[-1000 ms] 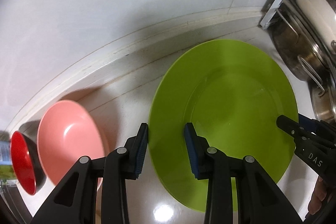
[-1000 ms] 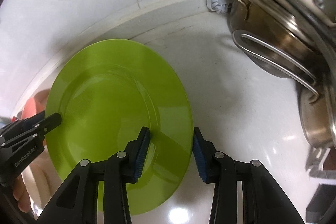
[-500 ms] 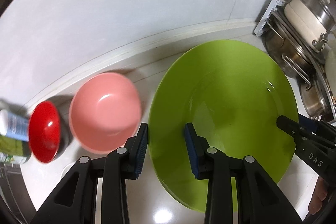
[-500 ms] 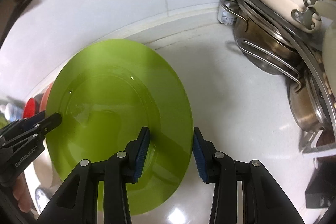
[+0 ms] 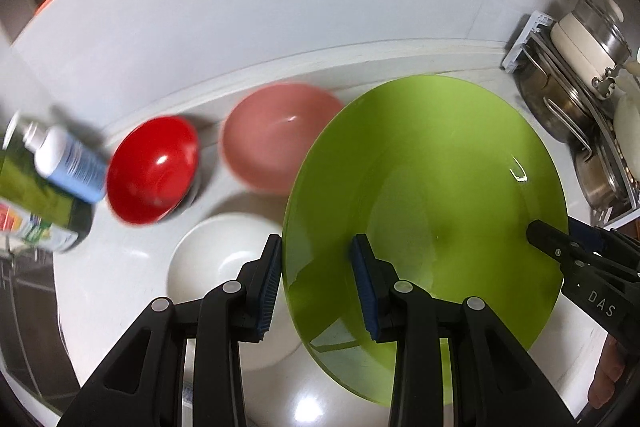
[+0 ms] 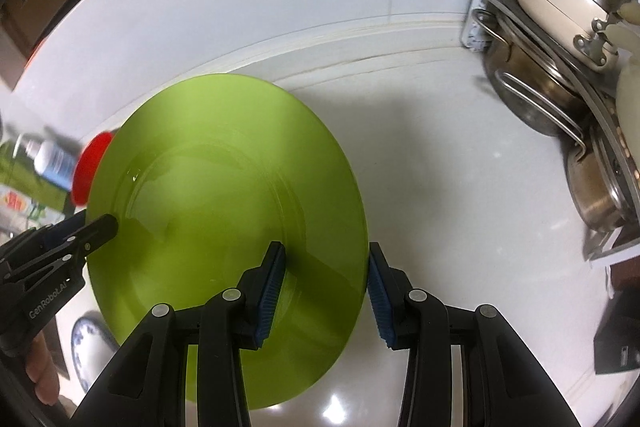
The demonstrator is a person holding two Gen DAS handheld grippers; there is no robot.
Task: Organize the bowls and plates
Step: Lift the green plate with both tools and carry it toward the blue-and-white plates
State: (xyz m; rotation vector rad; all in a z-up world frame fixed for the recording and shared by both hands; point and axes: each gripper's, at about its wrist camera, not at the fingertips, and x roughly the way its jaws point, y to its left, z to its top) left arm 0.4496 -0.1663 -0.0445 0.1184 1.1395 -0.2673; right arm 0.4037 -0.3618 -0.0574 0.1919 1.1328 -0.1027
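Observation:
A large green plate (image 5: 440,187) hangs above the white counter, held at opposite rims. My left gripper (image 5: 318,283) is shut on its left rim, and my right gripper (image 6: 326,287) is shut on its right rim (image 6: 224,187). Each wrist view shows the other gripper's fingers on the far rim. Below and to the left of the plate stand a pink bowl (image 5: 272,135), a red bowl (image 5: 154,169) and a white bowl (image 5: 216,259), partly hidden by my left fingers.
A blue-labelled bottle (image 5: 68,163) and a green package stand at the far left. A rack of steel pots (image 6: 552,95) with a cream pan fills the right corner. A blue-patterned dish (image 6: 90,347) lies low left, and a dark box (image 6: 618,343) at the right edge.
Both grippers have risen with the green plate, lifting it off the counter. The pink and red bowls now look farther off, and the white bowl and the bottle have come into view.

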